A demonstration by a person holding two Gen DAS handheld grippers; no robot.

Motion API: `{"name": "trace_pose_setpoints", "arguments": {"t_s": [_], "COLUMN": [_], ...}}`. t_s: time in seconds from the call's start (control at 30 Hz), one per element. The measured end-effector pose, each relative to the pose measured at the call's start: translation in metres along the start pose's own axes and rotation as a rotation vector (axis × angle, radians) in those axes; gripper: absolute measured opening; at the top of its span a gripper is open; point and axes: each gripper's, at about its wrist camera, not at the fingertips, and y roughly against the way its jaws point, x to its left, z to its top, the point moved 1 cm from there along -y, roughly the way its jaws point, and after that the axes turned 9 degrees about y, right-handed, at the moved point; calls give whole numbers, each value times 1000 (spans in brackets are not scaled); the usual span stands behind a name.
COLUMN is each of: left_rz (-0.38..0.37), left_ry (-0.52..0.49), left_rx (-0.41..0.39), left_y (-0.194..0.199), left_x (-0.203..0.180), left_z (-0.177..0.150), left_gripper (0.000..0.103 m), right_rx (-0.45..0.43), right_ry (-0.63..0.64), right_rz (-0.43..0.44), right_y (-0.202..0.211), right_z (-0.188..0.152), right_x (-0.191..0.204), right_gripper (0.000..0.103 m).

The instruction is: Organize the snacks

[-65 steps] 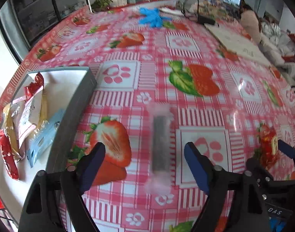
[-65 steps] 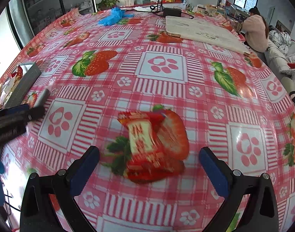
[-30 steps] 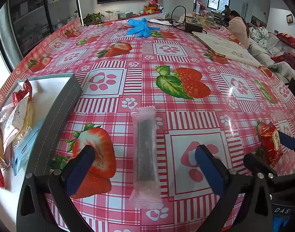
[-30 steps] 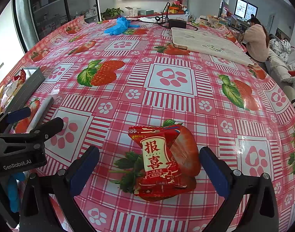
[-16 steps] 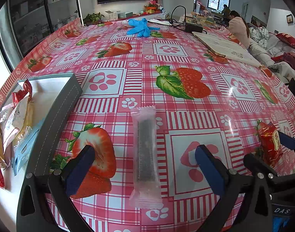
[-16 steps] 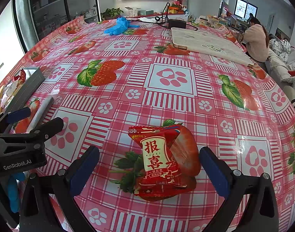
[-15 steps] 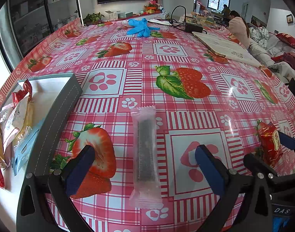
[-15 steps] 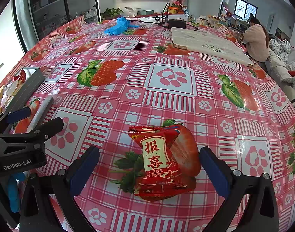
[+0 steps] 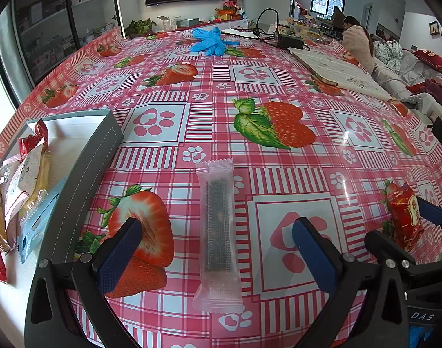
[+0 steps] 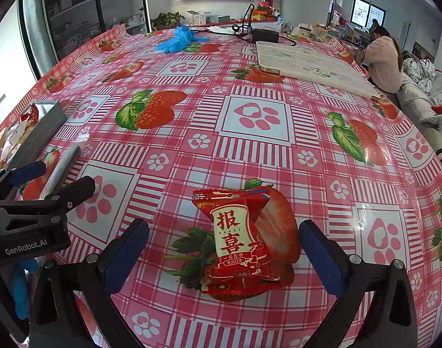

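Observation:
A long clear-wrapped dark snack bar [image 9: 219, 232] lies flat on the strawberry tablecloth, pointing away from me. My left gripper [image 9: 218, 253] stands open with a blue pad on either side of the bar's near half, touching nothing. A red snack packet [image 10: 238, 240] with a cream label lies between the open fingers of my right gripper [image 10: 221, 253]. The same red packet [image 9: 405, 217] shows at the right edge of the left wrist view. A grey tray [image 9: 84, 179] at the left holds several wrapped snacks [image 9: 23, 182].
Blue gloves [image 9: 209, 40] lie at the table's far end beside a black adapter with cable [image 9: 289, 40]. A white board [image 10: 311, 63] rests at the far right. A person in a pink top [image 10: 383, 58] sits beyond the table. Shelving stands at the left.
Between 2.2 s and 1 s ago both grippers drew back a little from their snacks. Nothing has moved in the last second.

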Motion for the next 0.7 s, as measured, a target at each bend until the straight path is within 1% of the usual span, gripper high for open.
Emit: {"name": "trace_pose_setpoints", "arguments": {"t_s": [0.7], "left_rz": [1], "left_ry": [-2], "left_rx": [4], "left_y": [-1], "left_x": [-1], "left_z": [0], "left_gripper": [103], "right_rx": [2], "right_ry": [3], "right_rz": [2], "right_y": [0], "right_z": [0], "right_x": [0], "right_gripper": [103]}}
